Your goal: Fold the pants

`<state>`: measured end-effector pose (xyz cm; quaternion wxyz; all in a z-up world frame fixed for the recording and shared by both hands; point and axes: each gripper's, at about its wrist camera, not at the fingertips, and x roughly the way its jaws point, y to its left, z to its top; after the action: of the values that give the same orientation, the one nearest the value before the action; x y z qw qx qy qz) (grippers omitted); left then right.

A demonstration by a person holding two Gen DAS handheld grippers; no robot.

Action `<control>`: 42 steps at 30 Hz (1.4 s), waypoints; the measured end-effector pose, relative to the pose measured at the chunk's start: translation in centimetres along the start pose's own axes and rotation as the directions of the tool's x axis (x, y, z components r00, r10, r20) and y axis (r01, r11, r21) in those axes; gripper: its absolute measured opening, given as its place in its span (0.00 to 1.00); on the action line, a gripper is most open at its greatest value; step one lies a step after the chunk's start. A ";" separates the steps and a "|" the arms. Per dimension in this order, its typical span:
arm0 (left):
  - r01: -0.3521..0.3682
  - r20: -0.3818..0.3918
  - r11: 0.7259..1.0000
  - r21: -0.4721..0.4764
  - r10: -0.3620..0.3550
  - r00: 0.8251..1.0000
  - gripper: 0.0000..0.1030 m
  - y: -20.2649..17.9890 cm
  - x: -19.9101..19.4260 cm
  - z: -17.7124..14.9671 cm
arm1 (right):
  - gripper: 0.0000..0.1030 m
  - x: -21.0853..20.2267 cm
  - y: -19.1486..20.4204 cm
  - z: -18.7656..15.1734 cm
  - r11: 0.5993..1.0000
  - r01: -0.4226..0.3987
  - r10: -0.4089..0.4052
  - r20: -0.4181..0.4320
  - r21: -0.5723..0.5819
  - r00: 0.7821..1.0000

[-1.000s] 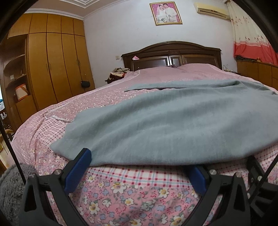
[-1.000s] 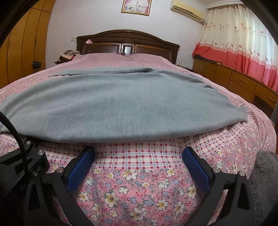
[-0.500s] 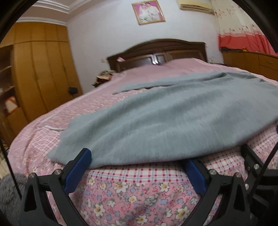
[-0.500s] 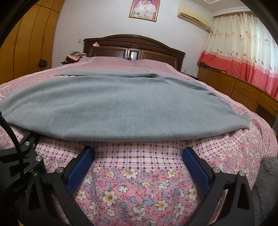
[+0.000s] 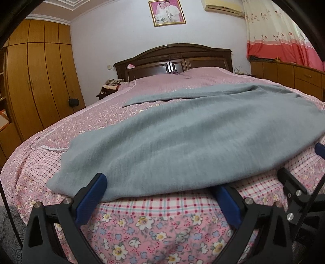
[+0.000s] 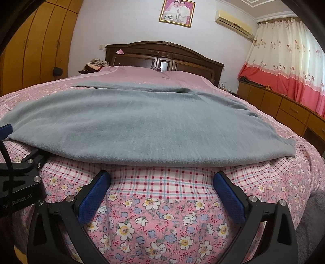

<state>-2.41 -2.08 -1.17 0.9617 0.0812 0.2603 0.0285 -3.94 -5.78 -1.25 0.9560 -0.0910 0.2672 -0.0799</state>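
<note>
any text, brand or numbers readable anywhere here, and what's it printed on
"G...Robot.AI", white print on the black body of the left tool, seen at the left edge of the right wrist view; the letters after the G are cut off by a cable.
Framed photo on the wall: no readable writing.
Air conditioner: any badge is too small to read.
No other text shows.

We count one grey fleece pants (image 5: pixel 182 142) on one pink floral bedspread (image 5: pixel 158 227); two black grippers with blue pads (image 5: pixel 160 195) (image 6: pixel 162 193); one framed portrait (image 6: pixel 177 12); one wall air conditioner (image 6: pixel 233 22); possibly one clothes heap (image 6: pixel 94 65), blurry.
</note>
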 end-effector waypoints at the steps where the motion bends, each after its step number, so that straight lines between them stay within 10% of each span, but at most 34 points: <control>1: 0.002 -0.001 1.000 0.001 -0.002 1.000 1.00 -0.2 -0.2 -0.1 | 1.00 0.0 0.0 0.0 1.000 0.001 -0.001 0.001 -0.001 1.000; 8: 0.071 -0.072 0.997 0.031 -0.069 0.995 0.98 1.2 -0.4 2.0 | 1.00 0.0 0.1 0.0 1.000 -0.001 0.001 0.003 -0.002 1.000; 13: 0.209 0.047 0.975 -0.071 -0.206 0.978 0.86 4.1 -3.9 3.7 | 0.97 -0.4 -0.4 1.3 0.995 -0.092 0.089 -0.075 -0.039 0.993; 17: 0.421 0.134 0.867 -0.267 -0.399 0.907 0.86 7.9 -5.9 4.9 | 0.95 -2.1 -1.7 2.1 0.986 -0.166 0.166 -0.016 0.000 0.986; 22: 0.359 0.136 0.762 -0.538 -0.342 0.930 0.86 14.2 -5.1 4.8 | 0.95 -5.6 -4.1 4.0 0.971 -0.235 0.225 0.201 0.031 0.954; 25: 0.317 0.108 0.563 -0.763 -0.373 0.921 0.87 18.3 -2.9 2.0 | 0.95 -6.2 -5.2 4.6 0.976 -0.209 0.190 0.252 0.053 0.949; 27: 0.289 0.066 0.418 -0.861 -0.472 0.879 0.87 20.1 -0.3 -0.5 | 0.95 -5.7 -5.8 4.8 0.975 -0.208 0.185 0.234 0.079 0.955; 29: 0.298 0.092 0.333 -0.895 -0.515 0.852 0.84 21.0 1.0 -1.9 | 0.95 -4.7 -6.7 5.1 0.971 -0.203 0.178 0.187 0.127 0.966; 33: 0.335 0.153 0.250 -0.909 -0.547 0.823 0.85 22.9 1.4 -2.3 | 0.95 -2.3 -9.5 4.8 0.941 -0.210 0.187 0.108 0.264 0.976; 40: 0.310 0.187 0.159 -0.937 -0.522 0.832 0.82 24.6 2.9 -2.3 | 0.91 0.9 -17.1 3.4 0.796 -0.189 0.227 0.006 0.575 0.974; 42: 0.278 0.159 0.182 -0.943 -0.487 0.859 0.41 25.2 2.8 -2.1 | 0.88 -0.4 -20.4 3.6 0.770 -0.162 0.156 0.064 0.617 0.986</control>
<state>-1.37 23.32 -0.02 0.7661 -0.5716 0.2878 -0.0587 -4.47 -24.99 6.39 0.9373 0.2503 0.2284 -0.0815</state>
